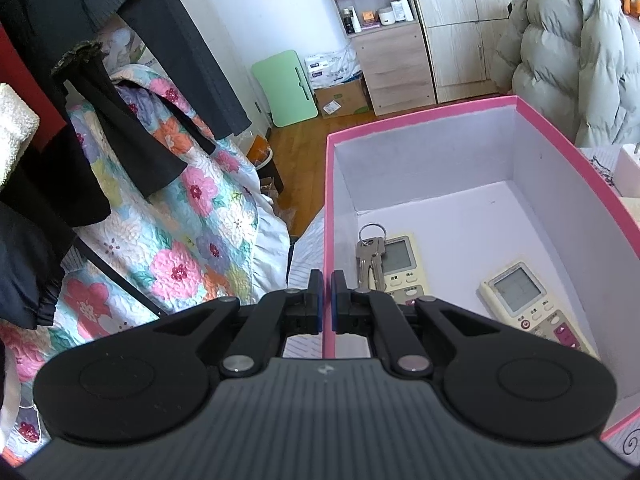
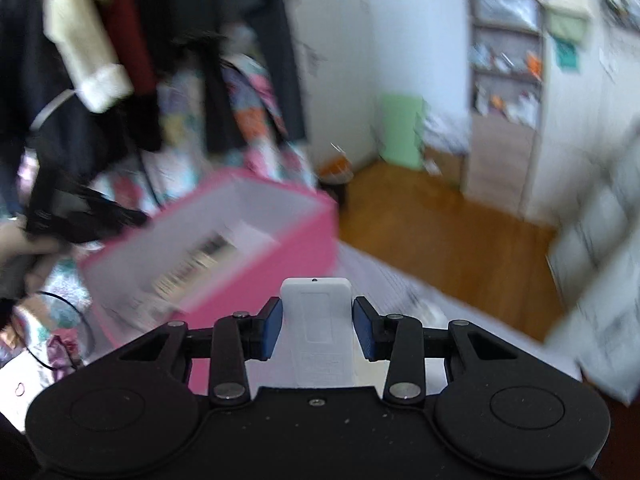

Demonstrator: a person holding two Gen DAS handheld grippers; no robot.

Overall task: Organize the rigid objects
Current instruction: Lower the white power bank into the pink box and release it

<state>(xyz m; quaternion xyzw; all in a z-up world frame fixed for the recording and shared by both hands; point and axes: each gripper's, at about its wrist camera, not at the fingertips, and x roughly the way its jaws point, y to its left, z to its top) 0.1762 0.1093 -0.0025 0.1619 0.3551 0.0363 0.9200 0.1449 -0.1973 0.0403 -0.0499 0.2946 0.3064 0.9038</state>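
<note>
A: What is the biggest thing in front of the two grippers?

B: The pink box [image 1: 420, 120], open at the top, white inside. It sits on a pale patterned bed surface [image 1: 308, 248], with a floral quilt [image 1: 176, 216] beside it and dark clothes [image 1: 120, 80] hanging over that. A grey puffer jacket [image 1: 568, 52] is behind the box, and a wooden floor [image 1: 308, 136] lies beyond.

A: What lies in the box?

B: Two cream remote controls with screens. One remote [image 1: 400, 264] is near the box's left wall, the other remote [image 1: 532, 304] is further right, well apart from it. A bunch of keys [image 1: 370, 256] on a ring rests partly on the first one.

A: And the left gripper [image 1: 326, 300]?

B: Its fingers [image 1: 316, 300] are together on the box's left wall; the pink rim runs between the blue pads, so it grips that wall.

A: The right gripper [image 2: 318, 328]?

B: It carries a white remote [image 2: 318, 320], back side up. The blue fingers [image 2: 272, 328] sit against both of its long edges, clamped on it. The view is blurred, but the pink box [image 2: 260, 268] shows ahead and to the left of the white remote, which is outside it.
</note>
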